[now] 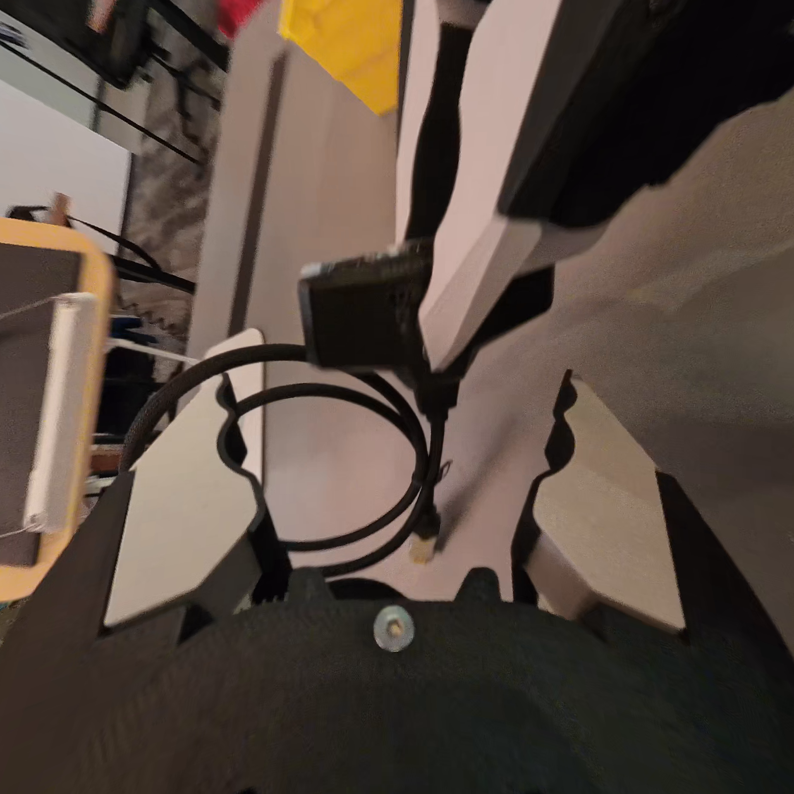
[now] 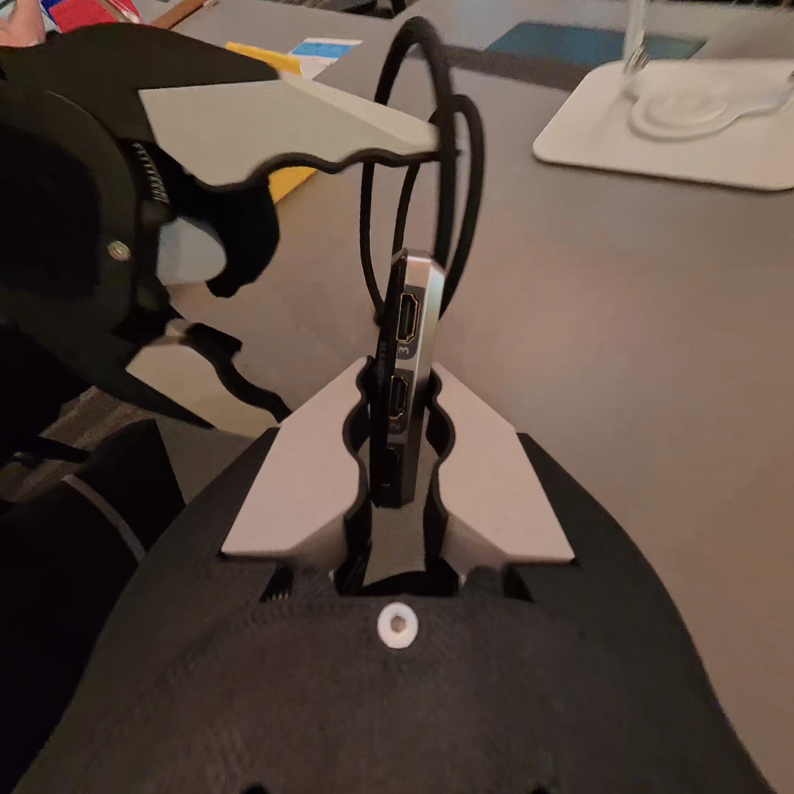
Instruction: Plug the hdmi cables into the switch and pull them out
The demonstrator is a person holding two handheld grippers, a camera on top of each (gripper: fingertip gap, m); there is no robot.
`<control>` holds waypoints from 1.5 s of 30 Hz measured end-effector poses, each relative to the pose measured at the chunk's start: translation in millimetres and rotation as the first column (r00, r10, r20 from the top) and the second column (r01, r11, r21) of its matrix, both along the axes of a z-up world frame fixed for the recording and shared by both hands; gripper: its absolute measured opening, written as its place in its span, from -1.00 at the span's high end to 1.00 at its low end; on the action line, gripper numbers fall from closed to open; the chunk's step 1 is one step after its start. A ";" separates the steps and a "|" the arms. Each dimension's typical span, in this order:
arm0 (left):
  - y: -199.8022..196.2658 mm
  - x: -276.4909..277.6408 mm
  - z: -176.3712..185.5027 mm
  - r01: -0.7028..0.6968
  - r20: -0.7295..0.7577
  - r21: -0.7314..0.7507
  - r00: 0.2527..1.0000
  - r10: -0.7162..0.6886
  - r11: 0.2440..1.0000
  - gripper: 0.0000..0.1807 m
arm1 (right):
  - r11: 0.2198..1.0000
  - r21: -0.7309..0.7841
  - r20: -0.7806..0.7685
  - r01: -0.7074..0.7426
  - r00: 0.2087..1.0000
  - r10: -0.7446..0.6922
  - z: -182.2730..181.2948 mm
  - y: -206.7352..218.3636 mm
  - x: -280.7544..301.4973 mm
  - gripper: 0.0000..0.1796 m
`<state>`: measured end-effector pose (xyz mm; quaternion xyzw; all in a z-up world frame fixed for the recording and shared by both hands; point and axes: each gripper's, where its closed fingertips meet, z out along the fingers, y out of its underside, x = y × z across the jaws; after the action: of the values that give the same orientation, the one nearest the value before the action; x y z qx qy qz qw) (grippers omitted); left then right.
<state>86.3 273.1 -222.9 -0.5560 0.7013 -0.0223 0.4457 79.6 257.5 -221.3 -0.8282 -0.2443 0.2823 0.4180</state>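
Holding: right gripper (image 2: pixel 397 386) fingers closed on switch (image 2: pixel 412 343)
Left gripper (image 1: pixel 397 434): fingers wide apart, empty
Cable (image 1: pixel 343 429): probably light, springy; grip the plug

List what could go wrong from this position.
1. The right tongs pinch the switch on edge; pushing a plug in could twist or slip it.
2. The left tongs are open with the cable looped between the fingers; closing might catch the loop rather than the plug.
3. Both views are blurred by motion, so aiming at the empty ports may fail.
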 end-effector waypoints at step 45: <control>-83.4 -23.1 -109.6 -0.014 -0.004 -0.532 1.000 0.014 0.846 -0.31 | 0.882 0.282 0.118 0.378 0.898 -0.423 218.3 62.1 377.5 0.79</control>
<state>63.3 189.7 -332.5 -0.6627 0.6638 -0.2124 0.2742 457.1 319.6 -3.0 -0.8225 -0.1370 0.0819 0.5460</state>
